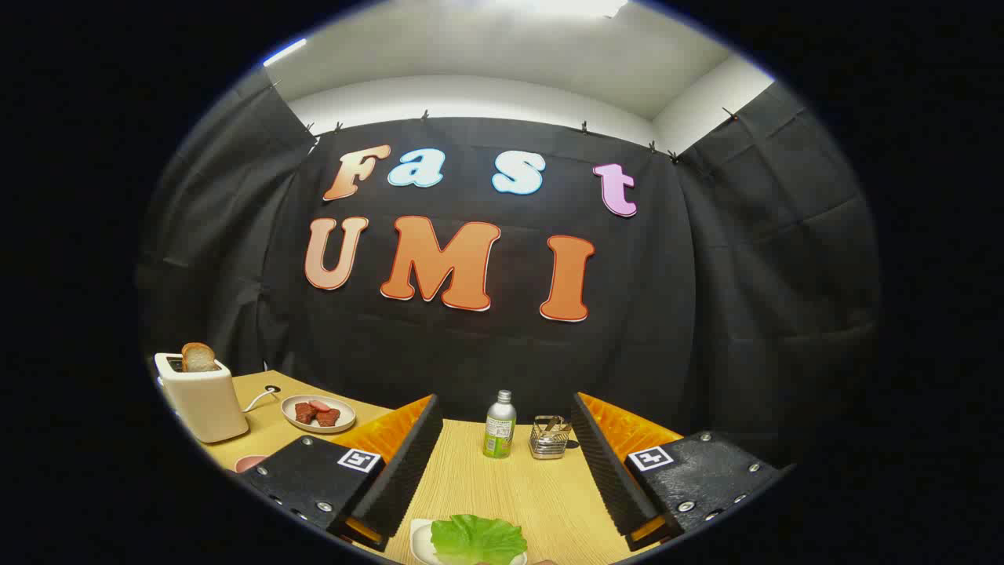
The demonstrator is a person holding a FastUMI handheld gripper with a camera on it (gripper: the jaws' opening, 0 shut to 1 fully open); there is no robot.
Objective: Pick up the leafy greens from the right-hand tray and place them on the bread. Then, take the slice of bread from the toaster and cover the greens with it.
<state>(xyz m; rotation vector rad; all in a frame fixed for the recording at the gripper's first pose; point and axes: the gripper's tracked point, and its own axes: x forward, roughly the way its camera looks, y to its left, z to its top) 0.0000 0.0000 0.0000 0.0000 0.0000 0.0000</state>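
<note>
- A handheld two-finger gripper [502,463] hangs above a pale wooden table [502,486], its fingers spread wide with nothing between them.
- A ruffled green lettuce leaf [478,538] lies on a white tray [420,541] below the fingers, closer than their tips.
- Beyond the leaf stand a small green-labelled metal bottle [500,425] and a wire holder [548,437].
- Far left of the leaf, a cream toaster [202,396] holds a browned bread slice [198,357] (upright in its slot); beside it sits a plate of red meat pieces [318,413].
- The first step appears to be in hand: next, I judge, lower and close on the leaf.
</note>
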